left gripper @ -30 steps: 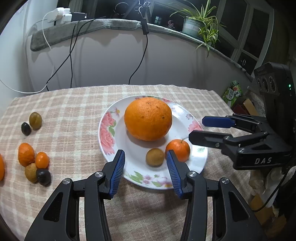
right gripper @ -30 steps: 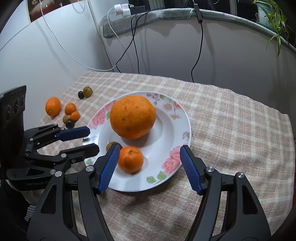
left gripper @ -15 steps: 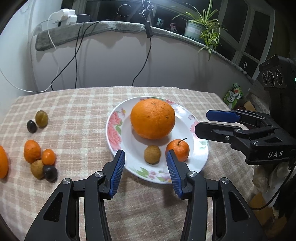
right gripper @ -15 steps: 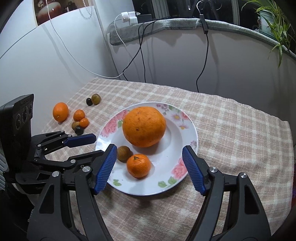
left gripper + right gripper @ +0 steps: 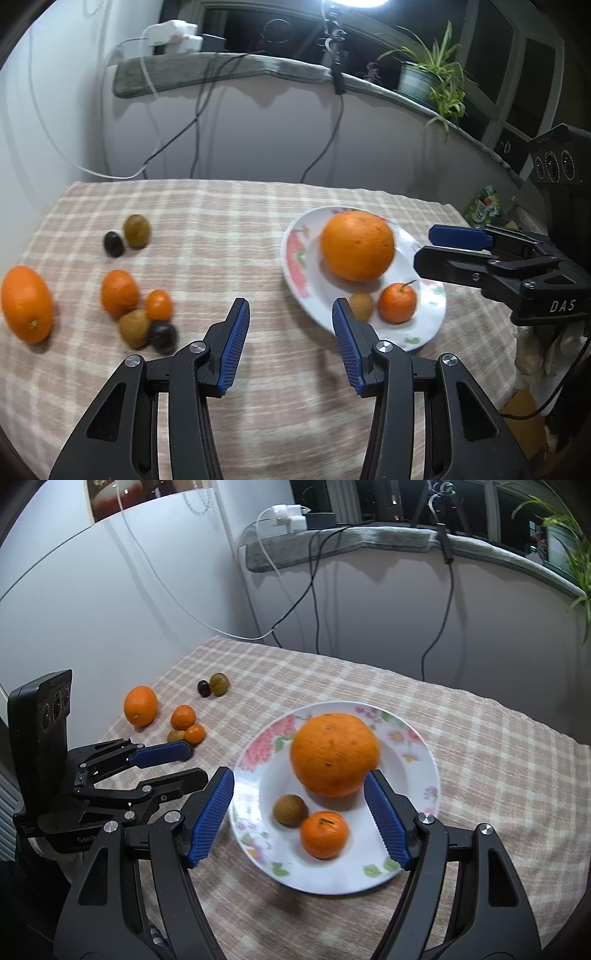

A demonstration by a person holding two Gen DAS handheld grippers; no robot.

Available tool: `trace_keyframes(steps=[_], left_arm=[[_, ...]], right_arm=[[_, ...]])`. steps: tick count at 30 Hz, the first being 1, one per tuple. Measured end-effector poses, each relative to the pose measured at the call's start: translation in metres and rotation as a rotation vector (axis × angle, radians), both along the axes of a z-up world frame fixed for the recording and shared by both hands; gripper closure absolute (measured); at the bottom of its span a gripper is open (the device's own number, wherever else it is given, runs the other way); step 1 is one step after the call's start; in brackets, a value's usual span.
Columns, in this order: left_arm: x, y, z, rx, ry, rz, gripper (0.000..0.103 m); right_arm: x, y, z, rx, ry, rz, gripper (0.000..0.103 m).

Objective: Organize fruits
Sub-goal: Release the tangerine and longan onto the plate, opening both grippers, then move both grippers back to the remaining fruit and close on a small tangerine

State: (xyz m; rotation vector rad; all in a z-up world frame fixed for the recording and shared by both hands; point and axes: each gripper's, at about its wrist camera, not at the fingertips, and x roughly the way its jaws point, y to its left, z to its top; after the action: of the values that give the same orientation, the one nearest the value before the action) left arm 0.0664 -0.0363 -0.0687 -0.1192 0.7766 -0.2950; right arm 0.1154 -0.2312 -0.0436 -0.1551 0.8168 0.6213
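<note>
right wrist view: right tongs gape empty above the plate, left tongs part-open, empty.

We've got indoor artificial light here, coming from a bright lamp overhead at the top of the left wrist view, blown out to pure white. The windows behind are dark. Shadows under the big orange and the plate are soft. The cables cast faint double shadows on the wall ahead of the fingers. Both views have motion blur, mostly on the fruit and the checked cloth; the gripper fingers up close stay sharp. Heavy fisheye bending at the edges, with dark vignetted corners.
</note>
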Motion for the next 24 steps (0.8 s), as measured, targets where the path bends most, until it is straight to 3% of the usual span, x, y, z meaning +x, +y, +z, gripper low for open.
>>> trace_keyframes(steps=[18,24], left_arm=[[-0.012,0.087,-0.011,-0.014,0.008,0.189,0.058],[-0.011,0.101,-0.019,-0.020,0.025,0.206,0.058]], right_arm=[[-0.010,0.076,-0.014,-0.028,0.011,0.156,0.027],[-0.013,0.105,-0.026,-0.060,0.028,0.220,0.027]])
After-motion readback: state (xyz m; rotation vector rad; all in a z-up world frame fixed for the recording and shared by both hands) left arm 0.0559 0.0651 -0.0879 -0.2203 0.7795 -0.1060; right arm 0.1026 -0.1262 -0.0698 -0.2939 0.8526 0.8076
